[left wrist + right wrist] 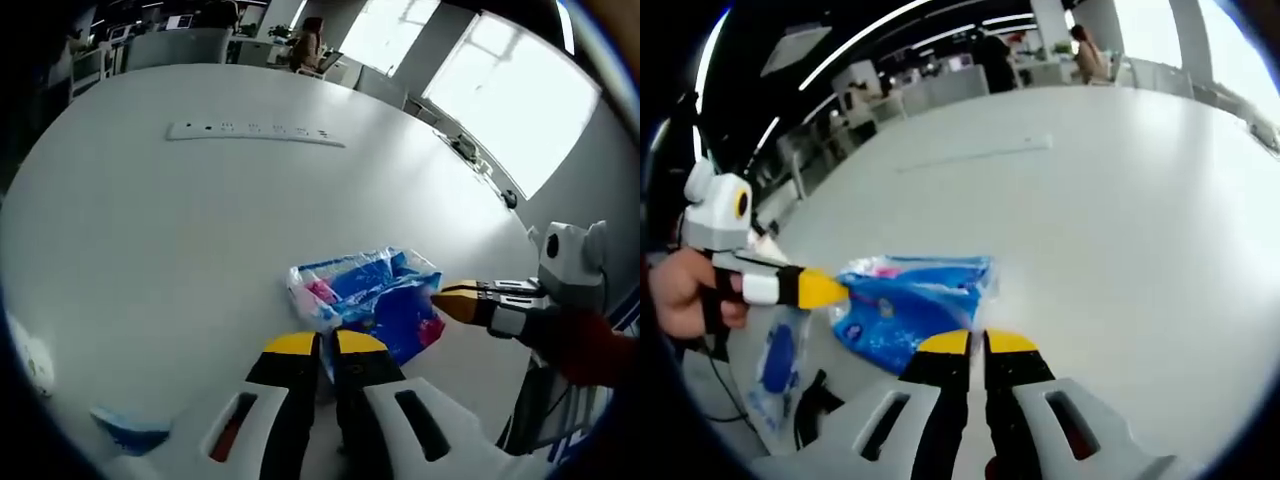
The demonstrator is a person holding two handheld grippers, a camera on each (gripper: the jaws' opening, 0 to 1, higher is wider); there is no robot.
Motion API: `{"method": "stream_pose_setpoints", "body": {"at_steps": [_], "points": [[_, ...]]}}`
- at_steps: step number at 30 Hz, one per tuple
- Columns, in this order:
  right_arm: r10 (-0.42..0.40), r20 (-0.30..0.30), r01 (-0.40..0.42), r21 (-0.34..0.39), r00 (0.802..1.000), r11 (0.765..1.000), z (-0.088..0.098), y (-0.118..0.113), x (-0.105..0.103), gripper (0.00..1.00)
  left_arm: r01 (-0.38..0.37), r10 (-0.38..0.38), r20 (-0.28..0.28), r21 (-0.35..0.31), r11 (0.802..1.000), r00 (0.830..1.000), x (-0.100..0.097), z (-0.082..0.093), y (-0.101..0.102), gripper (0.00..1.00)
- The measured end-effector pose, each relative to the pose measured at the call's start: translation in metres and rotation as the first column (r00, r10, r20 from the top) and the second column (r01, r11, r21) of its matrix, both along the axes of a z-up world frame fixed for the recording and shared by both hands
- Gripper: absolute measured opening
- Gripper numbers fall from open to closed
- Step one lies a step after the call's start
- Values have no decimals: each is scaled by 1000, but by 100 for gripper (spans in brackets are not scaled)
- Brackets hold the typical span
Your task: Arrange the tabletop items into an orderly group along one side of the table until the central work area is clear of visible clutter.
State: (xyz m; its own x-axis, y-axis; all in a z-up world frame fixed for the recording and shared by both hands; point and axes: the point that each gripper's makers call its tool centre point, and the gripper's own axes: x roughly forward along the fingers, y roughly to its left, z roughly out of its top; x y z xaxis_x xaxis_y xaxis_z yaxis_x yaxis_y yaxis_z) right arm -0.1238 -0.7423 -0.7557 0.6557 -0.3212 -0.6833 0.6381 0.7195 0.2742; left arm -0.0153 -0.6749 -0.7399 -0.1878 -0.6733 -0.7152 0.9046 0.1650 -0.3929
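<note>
A crinkled blue plastic packet (372,300) with pink print lies on a large white table (200,220), and both grippers meet at it from two sides. In the left gripper view, the left gripper (325,345) has its yellow-tipped jaws pressed together right at the packet's near edge; they look clenched on a fold of it, though the pinch itself is hidden. The right gripper (450,300) comes in from the side, jaws closed, tips at the packet's far end. In the right gripper view the packet (910,305) stretches lengthwise between the two grippers, so both are equally near it. A white power strip (255,133) lies well beyond the packet, across the table's middle. Another blue-printed bag (775,365) sits near the packet at the table's edge.
</note>
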Motion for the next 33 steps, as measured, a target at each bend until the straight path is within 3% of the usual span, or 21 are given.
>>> {"method": "stream_pose_setpoints", "body": {"at_steps": [5, 10, 19, 33], "points": [[-16, 29, 16, 14, 999, 1000, 2, -3, -3, 5, 8, -8, -7, 14, 1000, 1000, 0, -4, -1, 3], [4, 16, -4, 14, 1000, 1000, 0, -3, -4, 11, 17, -18, 7, 22, 1000, 1000, 3, -2, 4, 5], [10, 14, -10, 2, 1000, 1000, 3, -2, -4, 11, -16, 16, -12, 11, 1000, 1000, 14, 5, 18, 9], [-14, 4, 14, -7, 1000, 1000, 6, -3, -1, 9, -50, 49, -34, -20, 999, 998, 21, 15, 60, 9]]}}
